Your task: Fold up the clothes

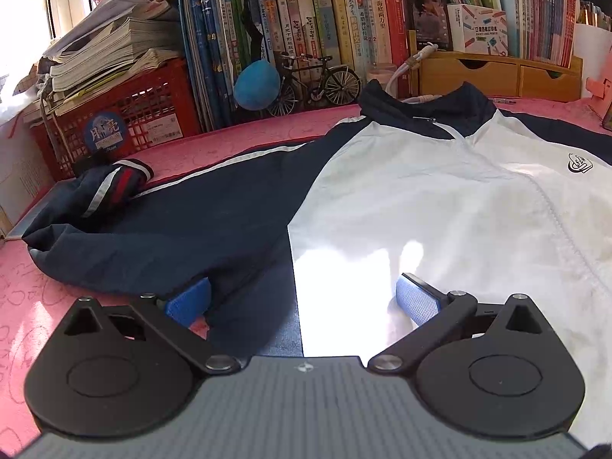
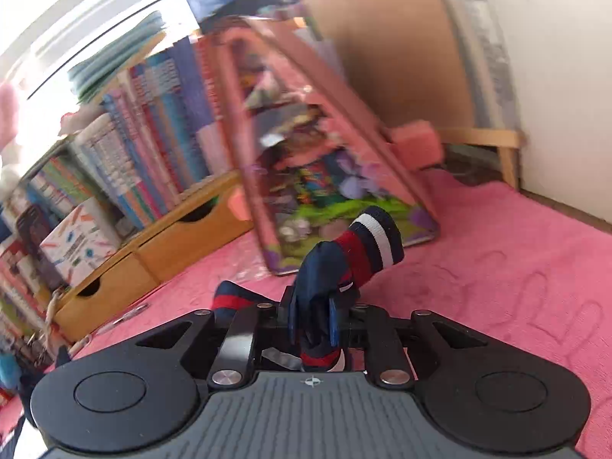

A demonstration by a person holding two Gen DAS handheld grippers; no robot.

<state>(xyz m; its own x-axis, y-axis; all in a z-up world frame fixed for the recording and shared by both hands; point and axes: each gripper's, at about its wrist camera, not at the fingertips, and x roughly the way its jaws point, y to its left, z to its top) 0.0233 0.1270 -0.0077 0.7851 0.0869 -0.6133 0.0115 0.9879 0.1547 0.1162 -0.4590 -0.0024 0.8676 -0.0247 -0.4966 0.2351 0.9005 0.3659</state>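
A white and navy jacket (image 1: pixel 420 199) lies front up on the pink tablecloth (image 1: pixel 237 141). Its navy left sleeve (image 1: pixel 172 206) stretches out to the left and ends in a striped cuff (image 1: pixel 126 179). My left gripper (image 1: pixel 302 300) hovers low over the jacket's lower edge with its jaws wide apart. Its blue pads (image 1: pixel 415 298) press on nothing. In the right wrist view my right gripper (image 2: pixel 313 317) is shut on the other sleeve. The navy, red and white cuff (image 2: pixel 373 241) sticks out past the fingertips, lifted off the cloth.
A red crate (image 1: pixel 126 114) with stacked papers, a row of books, a model bicycle (image 1: pixel 317 80) and a wooden drawer box (image 1: pixel 497 72) line the table's back. A colourful picture board (image 2: pixel 325 176) leans ahead of the right gripper. Bare pink cloth (image 2: pixel 516 260) lies to its right.
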